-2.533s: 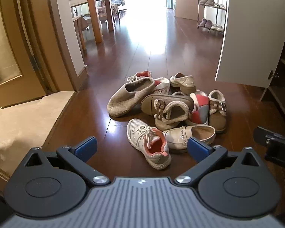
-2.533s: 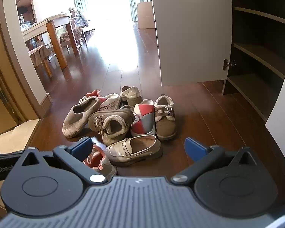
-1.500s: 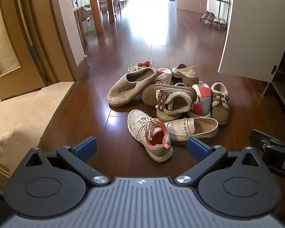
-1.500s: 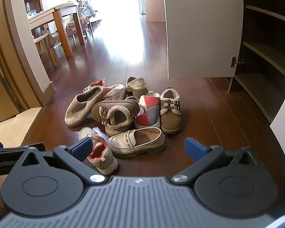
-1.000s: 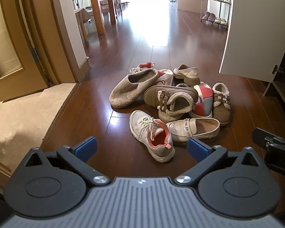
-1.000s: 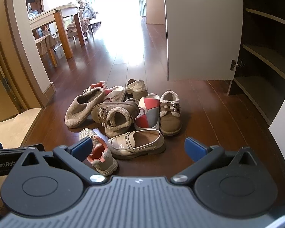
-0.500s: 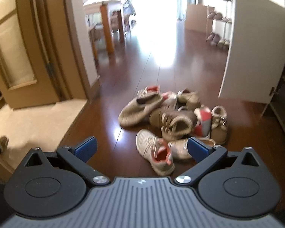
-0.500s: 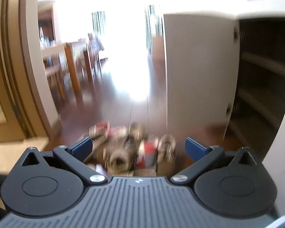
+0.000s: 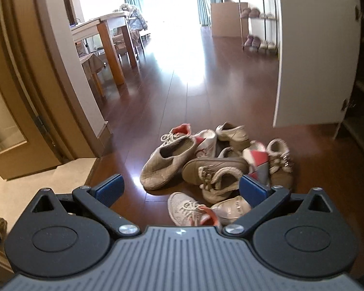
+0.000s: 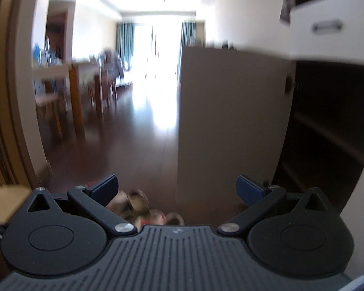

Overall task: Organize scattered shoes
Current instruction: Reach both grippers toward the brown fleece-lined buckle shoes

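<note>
Several shoes lie heaped on the dark wood floor in the left wrist view: a grey quilted slipper (image 9: 168, 163), a brown fur-lined boot (image 9: 216, 173), its mate (image 9: 280, 167) standing upright at the right, a red and grey slipper (image 9: 258, 162), a white and pink sneaker (image 9: 190, 211) and a cream loafer (image 9: 231, 209) nearest me. My left gripper (image 9: 180, 189) hangs open above the near shoes, holding nothing. My right gripper (image 10: 177, 190) is open and empty too, tilted up; its blurred view shows only the top of the shoe pile (image 10: 138, 205).
An open white cabinet door (image 9: 315, 60) stands right of the pile, with dark shelves (image 10: 327, 133) behind it. A wooden table (image 9: 106, 38) and a door frame (image 9: 55, 72) are at the left. A shoe rack (image 9: 258, 29) stands far back.
Both grippers have tilted upward and drawn back; the pile has slid down in both views, nearly out of the right wrist view, which is now motion-blurred. The jaws stayed open.
</note>
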`<state>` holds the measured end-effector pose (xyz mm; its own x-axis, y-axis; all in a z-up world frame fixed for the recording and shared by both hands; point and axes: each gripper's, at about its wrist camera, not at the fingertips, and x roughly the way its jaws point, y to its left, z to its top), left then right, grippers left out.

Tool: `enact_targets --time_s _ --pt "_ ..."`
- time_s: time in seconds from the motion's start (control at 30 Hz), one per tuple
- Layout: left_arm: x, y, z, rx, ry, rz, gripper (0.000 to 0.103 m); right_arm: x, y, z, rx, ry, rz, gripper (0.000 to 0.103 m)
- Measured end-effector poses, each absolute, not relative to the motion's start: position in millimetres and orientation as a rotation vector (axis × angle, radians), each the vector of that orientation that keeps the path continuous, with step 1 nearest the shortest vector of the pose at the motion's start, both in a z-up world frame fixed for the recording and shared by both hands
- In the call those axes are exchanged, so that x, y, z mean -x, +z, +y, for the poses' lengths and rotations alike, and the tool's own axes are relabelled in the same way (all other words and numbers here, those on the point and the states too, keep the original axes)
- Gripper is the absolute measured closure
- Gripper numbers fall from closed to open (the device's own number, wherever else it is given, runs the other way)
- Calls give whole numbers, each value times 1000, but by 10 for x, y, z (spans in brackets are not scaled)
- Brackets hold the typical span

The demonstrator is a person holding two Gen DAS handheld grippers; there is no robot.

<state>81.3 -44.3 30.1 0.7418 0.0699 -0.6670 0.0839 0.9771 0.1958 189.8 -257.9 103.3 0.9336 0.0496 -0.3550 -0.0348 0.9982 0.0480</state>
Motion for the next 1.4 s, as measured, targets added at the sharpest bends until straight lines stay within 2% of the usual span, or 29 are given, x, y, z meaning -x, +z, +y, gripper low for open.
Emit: enact_targets --time_s 0.4,0.7,0.77,0.83,0.87,0.93,1.17,1.27,1.3,1.4 --pt "-1392 -961 -1780 -225 -203 987 1 -3213 -638 -2688 -171 31 638 6" --pt "-2061 -1697 -2379 -205 -255 1026 1 -3914 -1860 -2552 -172 63 825 7" --pt "-2189 -1767 -2405 -209 -251 1028 1 -4115 -2087 -2521 -178 74 838 12" --pt "-2374 -1858 -2424 -200 -244 1011 1 -4309 -2287 -2436 -144 94 823 30" --pt "-2422 -1886 -2430 -201 -242 1009 2 -4407 -2388 -2393 -126 104 816 31" --pt "-2541 -1963 -2445 -198 -234 1009 2 -4635 -2591 -2272 -69 115 801 41" --pt "-2790 -2215 -2507 -187 -242 1034 2 -5152 -3007 -2050 0 98 711 43" --pt "-2826 -2266 -2527 -188 -246 1039 2 -5260 -3092 -2030 -50 99 665 51" --pt "-2831 -2271 -2532 -190 -246 1038 2 -5297 -3110 -2024 -68 103 661 60" --pt "-2838 -2280 -2566 -201 -249 1036 2 -5367 -3140 -2019 -84 93 648 74"
